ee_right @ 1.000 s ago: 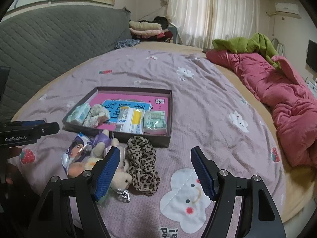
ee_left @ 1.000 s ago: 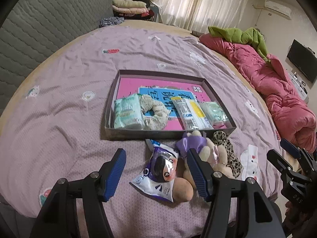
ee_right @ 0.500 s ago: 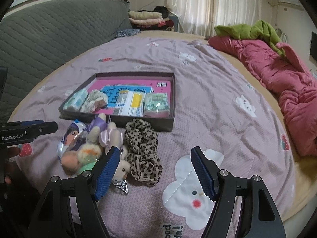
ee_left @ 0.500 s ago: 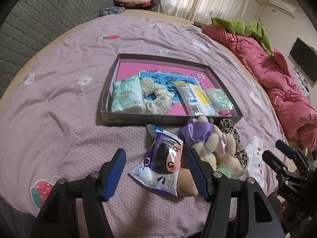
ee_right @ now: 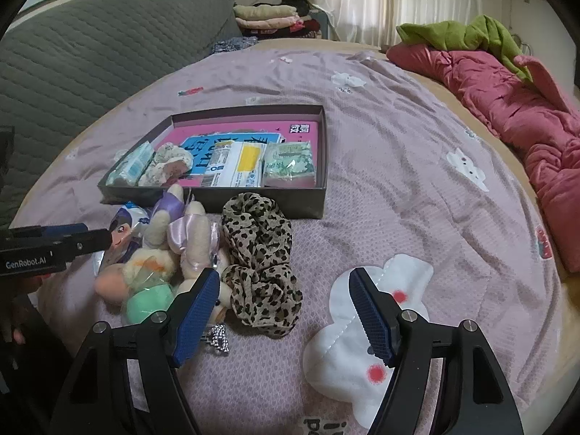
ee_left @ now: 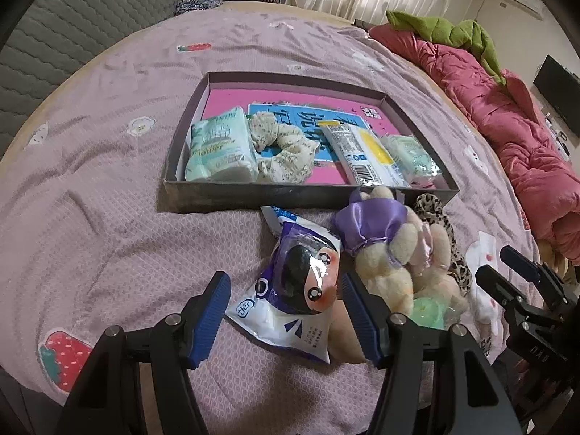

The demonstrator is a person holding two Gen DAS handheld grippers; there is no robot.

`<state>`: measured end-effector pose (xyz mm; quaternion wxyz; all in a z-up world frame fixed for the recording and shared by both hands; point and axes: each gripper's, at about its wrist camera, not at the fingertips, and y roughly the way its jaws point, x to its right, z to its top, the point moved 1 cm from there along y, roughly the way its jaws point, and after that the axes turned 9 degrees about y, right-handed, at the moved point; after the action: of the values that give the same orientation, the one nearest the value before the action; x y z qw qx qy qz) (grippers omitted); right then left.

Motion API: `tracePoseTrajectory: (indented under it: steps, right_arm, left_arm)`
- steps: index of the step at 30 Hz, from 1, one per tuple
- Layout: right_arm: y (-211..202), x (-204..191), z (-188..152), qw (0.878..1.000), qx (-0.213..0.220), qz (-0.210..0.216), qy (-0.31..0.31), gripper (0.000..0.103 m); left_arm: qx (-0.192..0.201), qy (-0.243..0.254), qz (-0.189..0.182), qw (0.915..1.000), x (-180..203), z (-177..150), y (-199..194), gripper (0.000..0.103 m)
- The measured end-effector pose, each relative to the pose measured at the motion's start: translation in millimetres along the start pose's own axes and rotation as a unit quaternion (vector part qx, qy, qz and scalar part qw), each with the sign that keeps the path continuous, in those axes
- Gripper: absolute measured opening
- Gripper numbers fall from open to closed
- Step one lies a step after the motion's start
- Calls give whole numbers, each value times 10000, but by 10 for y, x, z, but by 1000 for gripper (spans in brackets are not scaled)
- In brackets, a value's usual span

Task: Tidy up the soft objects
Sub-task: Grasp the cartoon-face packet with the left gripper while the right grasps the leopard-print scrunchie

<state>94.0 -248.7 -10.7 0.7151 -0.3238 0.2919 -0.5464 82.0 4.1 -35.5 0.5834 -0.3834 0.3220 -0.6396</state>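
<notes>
Both grippers descend toward the loose pile in front of the box (ee_left: 308, 195). The left gripper (ee_left: 286, 320), jaws wide, straddles the packet (ee_left: 290, 311); the right gripper (ee_right: 286, 313), also wide, frames the scrunchie (ee_right: 261, 261). Next likely: lower, close, lift into the box.

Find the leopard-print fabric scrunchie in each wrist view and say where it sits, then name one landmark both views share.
Left wrist view: the leopard-print fabric scrunchie lies right of centre, mostly hidden behind the plush toys, by the box's near right corner.
Right wrist view: it lies just left of centre, in full view, in front of the box.
Shared landmark: the shallow dark cardboard box with a pink floor.
</notes>
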Motion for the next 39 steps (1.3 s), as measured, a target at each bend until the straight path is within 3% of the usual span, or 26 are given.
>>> tracePoseTrajectory:
  steps: [17,26,39]
  right_arm:
    - [549,3,115,9984,-552,70,69,75]
    - [706,21,146,9975,-641,223,194,75]
    - [718,-46,153,9989,-355,306,-5,21]
  left_arm:
    - [-275,57,18,9996,38,25,269,63]
    - [-375,11,52,9993,15,33,381,63]
    - [-404,18,259,9988,1,90,495,63]
